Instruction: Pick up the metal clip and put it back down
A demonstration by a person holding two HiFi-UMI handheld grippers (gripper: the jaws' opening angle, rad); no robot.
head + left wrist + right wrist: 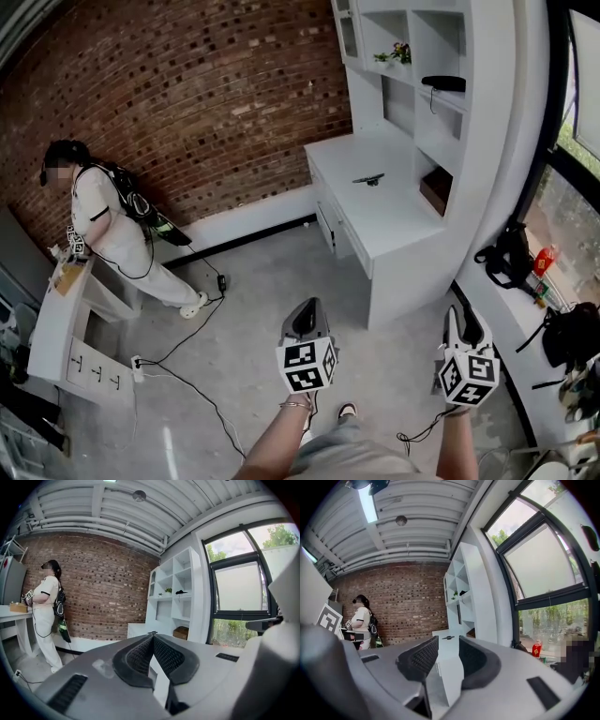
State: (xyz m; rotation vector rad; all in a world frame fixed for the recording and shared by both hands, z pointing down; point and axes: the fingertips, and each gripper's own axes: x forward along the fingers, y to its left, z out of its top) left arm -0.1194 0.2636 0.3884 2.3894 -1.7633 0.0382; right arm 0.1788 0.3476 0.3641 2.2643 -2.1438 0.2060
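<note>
Brick walls back a white bench [375, 216] standing well ahead. The left hand-held gripper [152, 639] is closed and empty; the right hand-held gripper [448, 646] gapes slightly, also empty. On the bench lies the small metal clip [368, 178], probably light, stiff and slippery; pinching across its middle looks best.

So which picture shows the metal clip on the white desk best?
The head view. It looks down on the metal clip, lying on the white desk, so its whole shape shows. In the left gripper view the clip is only a tiny dark speck; in the right gripper view, a thin dark sliver.
</note>
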